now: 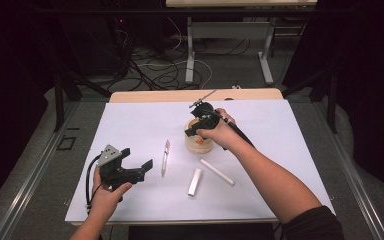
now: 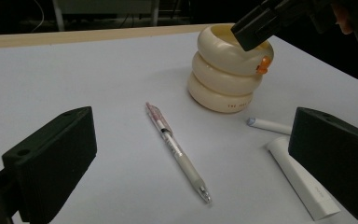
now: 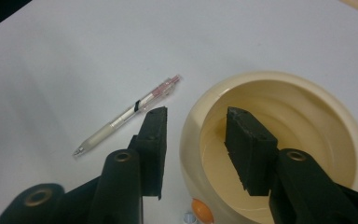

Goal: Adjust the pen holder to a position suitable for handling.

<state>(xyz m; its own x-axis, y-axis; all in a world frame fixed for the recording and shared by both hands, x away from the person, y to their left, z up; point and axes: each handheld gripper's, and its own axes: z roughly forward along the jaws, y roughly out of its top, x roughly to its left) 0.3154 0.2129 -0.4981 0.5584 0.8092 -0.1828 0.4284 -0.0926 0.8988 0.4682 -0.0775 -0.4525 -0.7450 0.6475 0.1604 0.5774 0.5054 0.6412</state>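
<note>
Right gripper [image 1: 192,131] tilted down over cream holder [image 1: 199,142], jaws parted astride its rim, one inside, left gripper [image 1: 139,159] held level, jaws spread wide, pen [image 1: 165,157] lying beyond them.

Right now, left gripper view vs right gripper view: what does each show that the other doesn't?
Left gripper view has the cream ringed cup from the side, a white capped marker, a thin white stick, the left gripper with wide-open jaws, and the right gripper at the cup's rim.

Right gripper view looks down into the cup's bare interior; one jaw sits inside the rim, one outside, pads not pressing the wall.

Both share the cup, its orange tab, the clear pen and the white table sheet.
</note>
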